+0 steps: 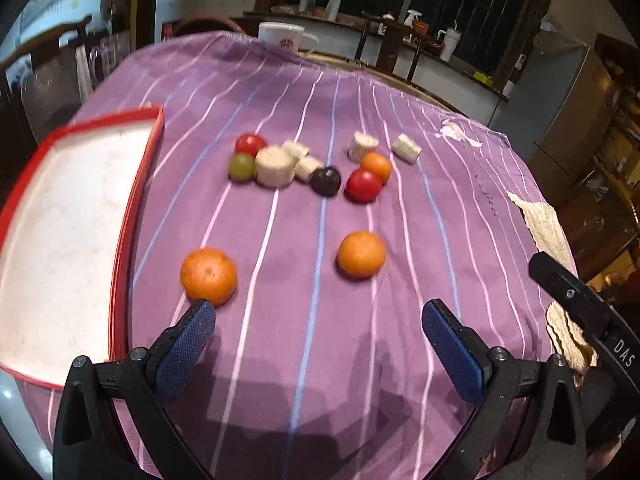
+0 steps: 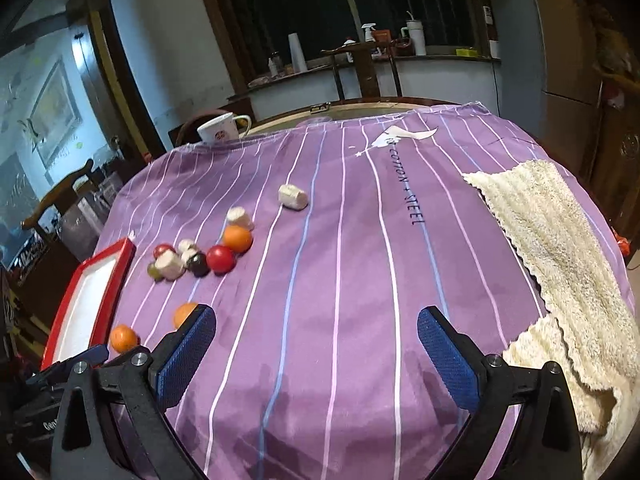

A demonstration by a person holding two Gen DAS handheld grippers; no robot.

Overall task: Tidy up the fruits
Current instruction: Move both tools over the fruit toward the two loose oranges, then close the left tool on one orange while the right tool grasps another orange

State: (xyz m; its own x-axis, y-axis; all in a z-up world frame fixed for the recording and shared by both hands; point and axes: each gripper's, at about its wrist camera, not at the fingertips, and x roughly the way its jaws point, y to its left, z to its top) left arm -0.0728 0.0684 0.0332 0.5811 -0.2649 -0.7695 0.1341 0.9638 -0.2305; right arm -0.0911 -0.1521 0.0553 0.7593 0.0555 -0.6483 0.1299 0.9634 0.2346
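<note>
Fruits lie all over the purple cloth [image 1: 320, 340], and none is in the red tray [image 1: 60, 240] yet, so the job looks barely begun. The left gripper [image 1: 320, 320] is wide open and holds nothing; an orange [image 1: 208, 276] sits just by its left finger. The right gripper [image 2: 316, 324] is wide open and empty too. Farther off wait another orange [image 1: 361, 255], tomatoes [image 1: 363, 185], grapes [image 1: 241, 167] and banana bits [image 1: 274, 167].
</note>
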